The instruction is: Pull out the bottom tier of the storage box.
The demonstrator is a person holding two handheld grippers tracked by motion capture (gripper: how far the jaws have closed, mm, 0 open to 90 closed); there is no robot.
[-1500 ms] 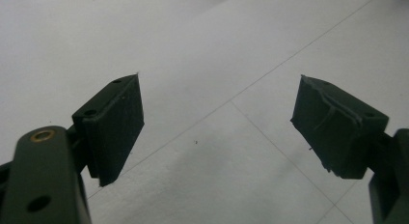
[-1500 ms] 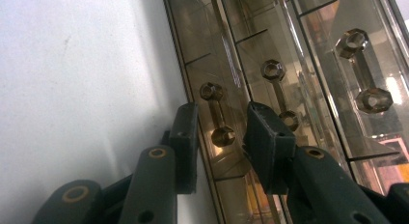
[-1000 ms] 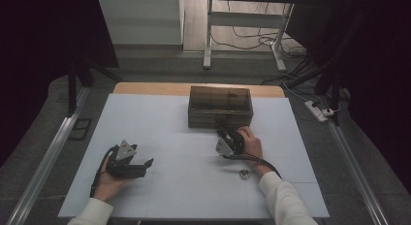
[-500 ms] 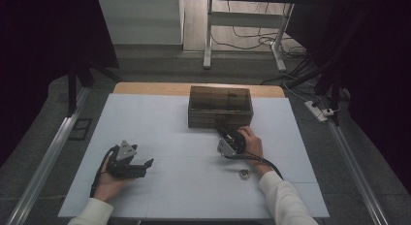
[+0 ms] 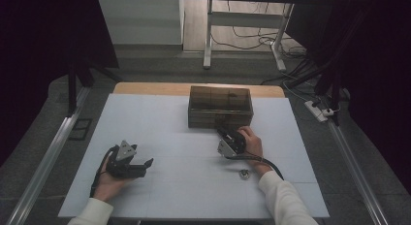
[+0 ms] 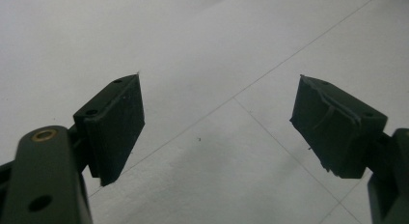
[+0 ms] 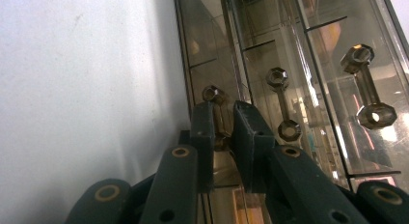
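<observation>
Just closing right gripper (image 7: 223,122) onto bottom metal handle (image 7: 215,105) of smoky clear-plastic drawer box (image 5: 220,107) (pull next, likely); left gripper (image 6: 217,132) wide apart.

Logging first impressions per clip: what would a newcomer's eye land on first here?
Likely the smoky clear drawer box at the table's far middle, with the right gripper pressed to its front, its jaws having just closed on the lowest drawer's bar handle. Next, the left gripper, gaping over bare white table.
</observation>
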